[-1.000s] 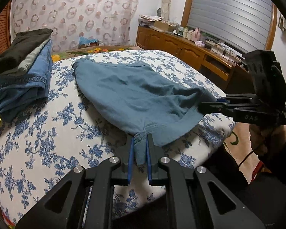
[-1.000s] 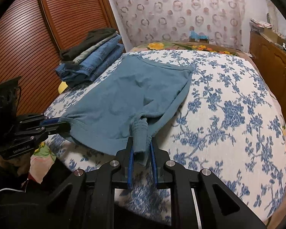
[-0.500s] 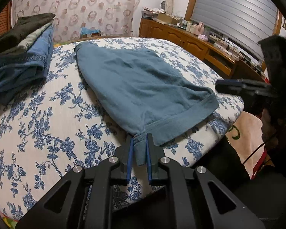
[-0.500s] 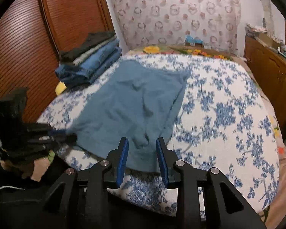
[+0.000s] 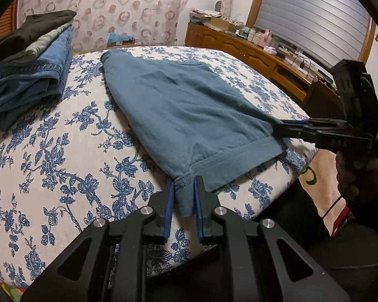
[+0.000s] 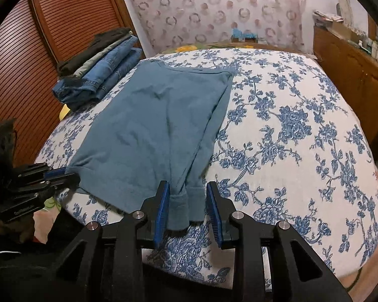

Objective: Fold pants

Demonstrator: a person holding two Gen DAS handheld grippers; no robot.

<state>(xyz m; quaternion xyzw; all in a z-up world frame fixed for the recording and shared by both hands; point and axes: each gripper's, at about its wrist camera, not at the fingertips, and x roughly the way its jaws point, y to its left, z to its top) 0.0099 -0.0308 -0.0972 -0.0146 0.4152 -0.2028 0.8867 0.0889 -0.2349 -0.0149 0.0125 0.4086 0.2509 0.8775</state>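
My left wrist view: low, close at bed (image 5: 63,156) near edge, facing inward; right likewise; both share pants (image 5: 189,110).

Bed (image 6: 302,130) surface right of the pants (image 6: 151,125) lies open. Folded clothes stack (image 6: 100,75) blocks the left; wooden cabinet (image 6: 352,75) bounds the right.

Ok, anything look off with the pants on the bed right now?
Mostly fine: the pants lie flat on the bed. Only the hem corner in the open right gripper is bunched into a small roll, and the near hem hangs slightly over the bed's edge.
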